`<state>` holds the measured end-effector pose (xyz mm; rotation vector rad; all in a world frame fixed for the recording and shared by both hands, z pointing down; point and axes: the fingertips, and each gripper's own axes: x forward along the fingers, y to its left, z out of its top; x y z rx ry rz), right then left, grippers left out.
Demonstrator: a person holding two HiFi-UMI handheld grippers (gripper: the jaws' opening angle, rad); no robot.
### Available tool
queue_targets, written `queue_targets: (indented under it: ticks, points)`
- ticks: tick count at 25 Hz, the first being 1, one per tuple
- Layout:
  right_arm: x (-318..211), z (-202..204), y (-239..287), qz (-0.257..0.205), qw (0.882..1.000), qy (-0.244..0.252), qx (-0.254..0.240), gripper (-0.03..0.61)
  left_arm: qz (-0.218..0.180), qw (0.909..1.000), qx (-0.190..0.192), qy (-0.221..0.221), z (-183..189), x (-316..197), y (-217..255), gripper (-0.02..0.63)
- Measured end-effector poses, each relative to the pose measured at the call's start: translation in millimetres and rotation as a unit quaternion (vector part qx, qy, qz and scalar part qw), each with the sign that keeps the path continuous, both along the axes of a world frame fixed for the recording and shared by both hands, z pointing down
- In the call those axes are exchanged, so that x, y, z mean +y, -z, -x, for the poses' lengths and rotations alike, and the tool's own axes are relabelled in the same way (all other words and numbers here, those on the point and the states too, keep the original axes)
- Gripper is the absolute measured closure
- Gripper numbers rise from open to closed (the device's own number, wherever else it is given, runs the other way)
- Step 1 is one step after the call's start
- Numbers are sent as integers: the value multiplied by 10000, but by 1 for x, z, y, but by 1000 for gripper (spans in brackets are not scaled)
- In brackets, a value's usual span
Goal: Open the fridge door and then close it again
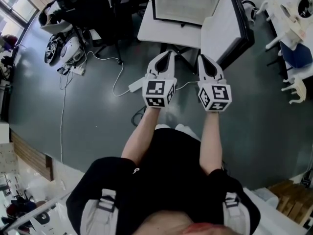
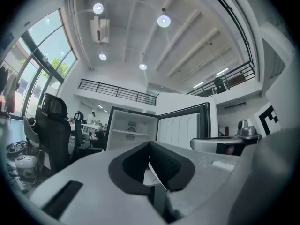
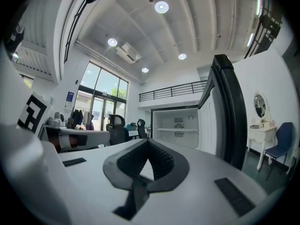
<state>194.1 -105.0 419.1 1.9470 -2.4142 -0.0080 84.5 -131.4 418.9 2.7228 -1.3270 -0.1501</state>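
Observation:
The white fridge point(image 1: 181, 4) stands ahead of me with its black-edged door point(image 1: 222, 26) swung wide to the right. Its bare interior with one shelf point(image 2: 131, 131) shows in both gripper views. My left gripper point(image 1: 166, 57) and right gripper point(image 1: 205, 61) are held side by side, level, short of the fridge and touching nothing. The left gripper point(image 2: 151, 145) is shut with nothing between its dark pads. The right gripper point(image 3: 147, 143) is also shut and empty, and the door point(image 3: 225, 111) rises close on its right. The fridge's lower part is hidden by the grippers.
Black office chairs point(image 1: 78, 9) stand at the left, with a white cable point(image 1: 117, 82) and a power strip point(image 1: 73, 70) on the grey floor. At the right are a white dressing table point(image 3: 258, 135) and a blue chair point(image 1: 296, 58). A wooden pallet point(image 1: 293, 199) lies bottom right.

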Motion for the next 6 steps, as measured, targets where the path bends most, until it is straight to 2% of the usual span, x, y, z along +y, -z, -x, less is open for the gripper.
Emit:
queue_targets:
  ticks: [6]
  points:
    - [-1,-5,-1,17,10000,57,-32,584,2,9996,-260,77,-7,-3,-4,615]
